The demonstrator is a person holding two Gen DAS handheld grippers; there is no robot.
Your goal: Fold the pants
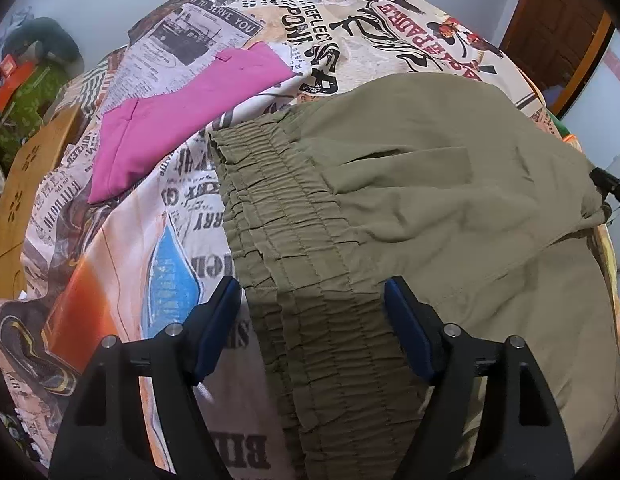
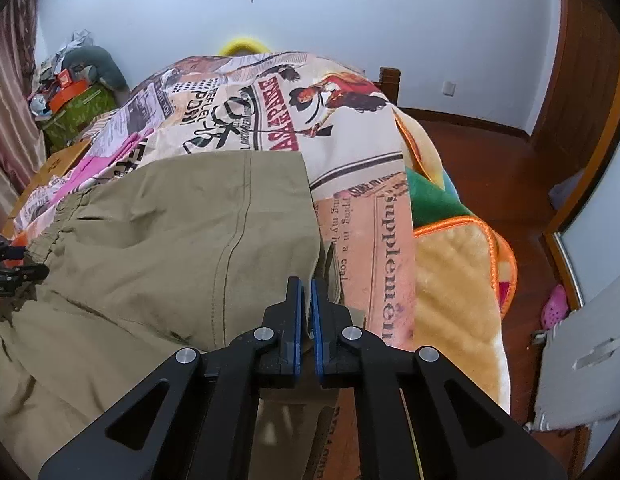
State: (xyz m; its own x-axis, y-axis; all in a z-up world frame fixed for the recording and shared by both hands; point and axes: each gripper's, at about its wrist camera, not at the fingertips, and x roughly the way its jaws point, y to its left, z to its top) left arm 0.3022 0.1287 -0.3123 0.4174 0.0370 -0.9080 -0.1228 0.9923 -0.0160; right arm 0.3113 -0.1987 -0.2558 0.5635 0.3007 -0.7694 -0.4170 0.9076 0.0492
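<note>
Your left gripper (image 1: 313,308) hangs over the olive pants (image 1: 409,200) with its jaws spread wide, the gathered elastic waistband (image 1: 278,216) running straight between the blue pads (image 1: 220,320) and on ahead of them; whether the pads touch the cloth cannot be told. The pants lie spread on the newspaper-print bedspread (image 1: 170,248), filling the ground ahead and to the right of those jaws. The waistband's free edge passes just inside the left pad, with bare bedspread open beyond it. Farther ahead and left, a pink garment (image 1: 182,120) lies well apart from the pants.

Your right gripper (image 2: 306,300) has its jaws clenched on the pants' (image 2: 170,240) edge, olive cloth showing in the slit between the pads. The fabric spreads left of the jaws; its far straight edge (image 2: 313,200) runs ahead of them. Right of the jaws, open bedspread (image 2: 373,248) gives way to a yellow blanket (image 2: 457,292) at the bed's side, then wooden floor (image 2: 501,184).
</note>
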